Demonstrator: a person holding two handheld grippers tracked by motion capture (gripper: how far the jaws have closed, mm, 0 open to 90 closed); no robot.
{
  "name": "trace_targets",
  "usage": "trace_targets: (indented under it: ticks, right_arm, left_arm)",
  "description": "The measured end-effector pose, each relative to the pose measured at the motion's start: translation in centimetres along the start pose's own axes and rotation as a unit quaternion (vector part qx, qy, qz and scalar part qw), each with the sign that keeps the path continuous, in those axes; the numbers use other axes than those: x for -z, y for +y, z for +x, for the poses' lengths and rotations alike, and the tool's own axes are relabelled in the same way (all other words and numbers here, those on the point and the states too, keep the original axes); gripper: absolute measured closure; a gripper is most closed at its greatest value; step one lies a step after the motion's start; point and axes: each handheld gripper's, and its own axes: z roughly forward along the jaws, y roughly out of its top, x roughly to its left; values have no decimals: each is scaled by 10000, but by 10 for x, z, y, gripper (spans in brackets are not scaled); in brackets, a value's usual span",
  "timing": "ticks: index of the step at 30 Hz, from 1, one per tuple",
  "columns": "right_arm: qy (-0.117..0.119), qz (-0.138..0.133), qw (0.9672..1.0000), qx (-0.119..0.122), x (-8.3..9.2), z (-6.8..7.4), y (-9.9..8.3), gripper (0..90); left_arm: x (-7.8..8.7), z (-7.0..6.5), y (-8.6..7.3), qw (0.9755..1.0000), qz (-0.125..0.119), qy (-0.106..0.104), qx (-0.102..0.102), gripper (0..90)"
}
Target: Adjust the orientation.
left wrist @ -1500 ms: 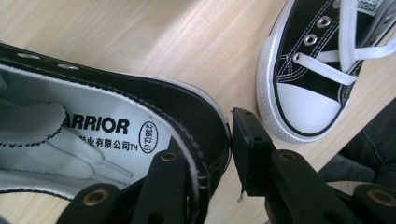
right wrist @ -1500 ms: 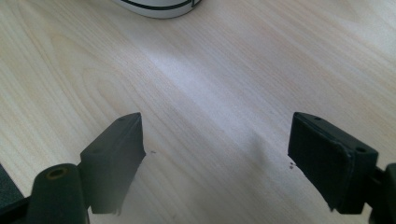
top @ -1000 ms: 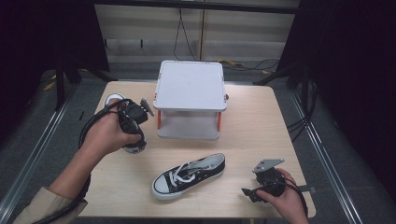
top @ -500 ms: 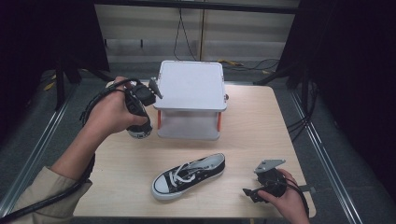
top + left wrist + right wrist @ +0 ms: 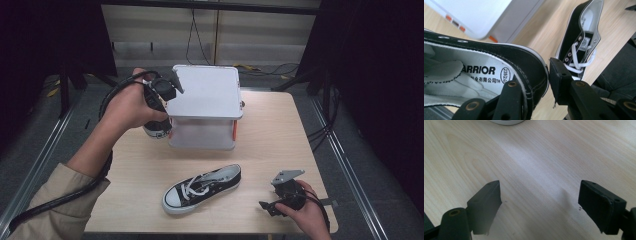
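Note:
My left gripper (image 5: 159,120) is shut on the heel wall of a black canvas sneaker (image 5: 156,131) and holds it in the air beside the left edge of the white box (image 5: 205,95). In the left gripper view, one jaw sits inside the held sneaker (image 5: 486,72) and the other presses on the outside of its heel. A matching black sneaker (image 5: 202,187) with white laces lies on the table in front of the box, also seen past the jaws as the second sneaker (image 5: 580,42). My right gripper (image 5: 267,206) rests open at the front right, nothing between its jaws (image 5: 540,205).
The white box stands on orange legs at the back middle of the wooden table (image 5: 280,135). A black cable (image 5: 107,100) loops from the left gripper over the person's wrist. The table's front edge is close to the right gripper. Dark floor and rails surround the table.
The left hand has lifted the held sneaker off the table and carried it up and towards the back, close to the white box. The right hand and the lying sneaker have not moved.

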Motion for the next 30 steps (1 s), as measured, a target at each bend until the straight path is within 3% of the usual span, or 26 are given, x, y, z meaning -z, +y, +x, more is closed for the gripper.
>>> trace_targets:
  ticks: [11,15,21,30]
  right_arm:
    - [10,-14,10000,-36,0,-2,-2,180]
    - [10,-24,10000,-67,1,-3,-3,180]
    - [-40,-65,9999,-88,2,-7,-4,180]
    - [-39,-36,9999,-140,2,-10,-5,180]
  left_arm:
    - [-4,-8,37,9989,84,75,-452,727]
    - [-11,-11,51,9971,161,146,-730,725]
    - [-19,-11,74,9954,157,152,-938,725]
    - [-40,1,95,9907,100,223,-1339,718]
